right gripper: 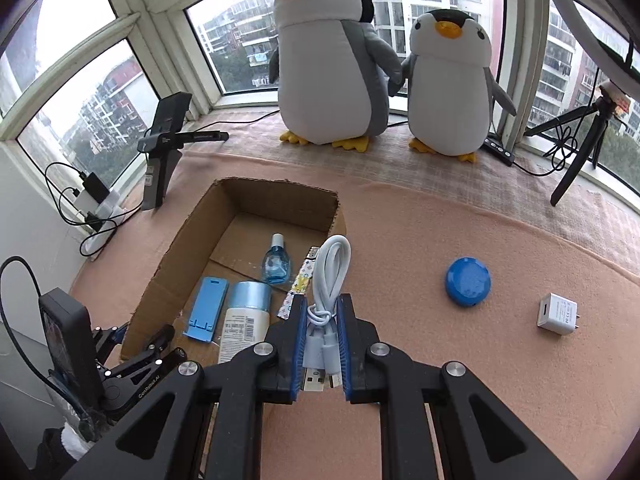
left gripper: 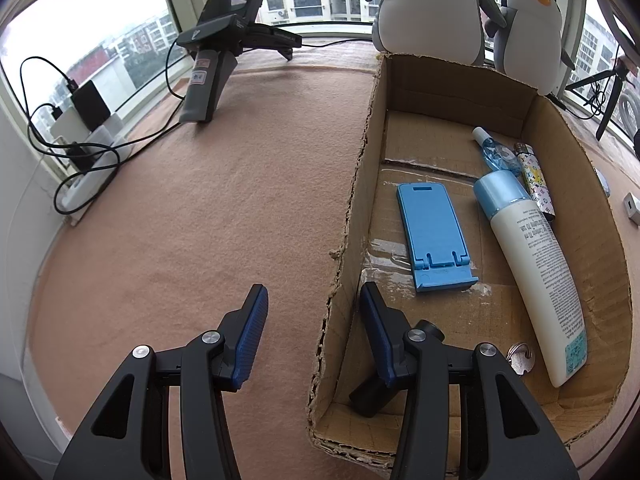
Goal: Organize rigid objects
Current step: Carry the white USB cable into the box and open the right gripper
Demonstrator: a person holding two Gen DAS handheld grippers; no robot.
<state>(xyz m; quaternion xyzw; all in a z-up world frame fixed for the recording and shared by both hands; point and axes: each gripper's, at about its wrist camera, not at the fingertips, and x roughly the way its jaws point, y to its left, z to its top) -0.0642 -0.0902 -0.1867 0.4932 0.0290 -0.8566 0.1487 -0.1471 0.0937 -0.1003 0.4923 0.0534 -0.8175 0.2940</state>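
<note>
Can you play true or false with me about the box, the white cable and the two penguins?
1. The right tongs are holding the white cable. True.
2. The cardboard box has nothing in it. False: a blue phone stand, a white lotion bottle, a small blue bottle and a patterned lighter lie inside.
3. The blue round case is inside the box. False: it lies on the pink cloth, outside the box.
4. Two toy penguins stand by the window. True.
5. The white charger plug lies on the cloth outside the box. True.
6. The left tongs are holding the phone stand. False: they straddle the box's wall.
</note>
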